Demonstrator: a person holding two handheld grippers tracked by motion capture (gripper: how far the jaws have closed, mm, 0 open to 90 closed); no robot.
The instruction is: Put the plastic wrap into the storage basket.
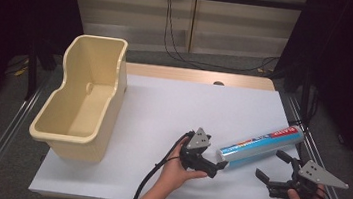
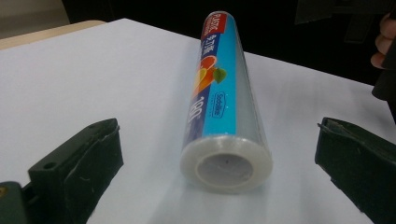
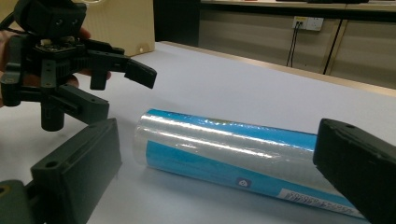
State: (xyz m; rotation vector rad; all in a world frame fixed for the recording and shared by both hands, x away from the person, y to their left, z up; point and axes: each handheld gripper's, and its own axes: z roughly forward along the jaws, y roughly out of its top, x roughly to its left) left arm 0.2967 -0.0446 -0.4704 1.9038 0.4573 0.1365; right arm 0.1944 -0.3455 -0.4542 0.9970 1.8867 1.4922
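While one cream-coloured plastic bin (image 1: 84, 100) with a tall curved back stands at the left side of the white tabletop (image 1: 163, 108), nothing can be seen inside it; its pale floor lies bare.

A single roll of clear plastic wrap in a blue printed sleeve with a red end band (image 1: 261, 145) lies flat on the tabletop to the right of centre, well apart from the bin. In the left gripper view the roll (image 2: 219, 107) points away from the camera, its round near end showing a whitish core, with fruit pictures and lettering running along its blue label. In the right gripper view it (image 3: 233, 154) lies crosswise, glossy film catching the light.

There are two grippers. The left gripper (image 1: 212, 169), held in a hand (image 1: 176, 172), has its jaws spread wide at the roll's near end, not touching it. The right gripper (image 1: 273, 166) also stands with jaws spread, just beside the roll's long side and gripping nothing.
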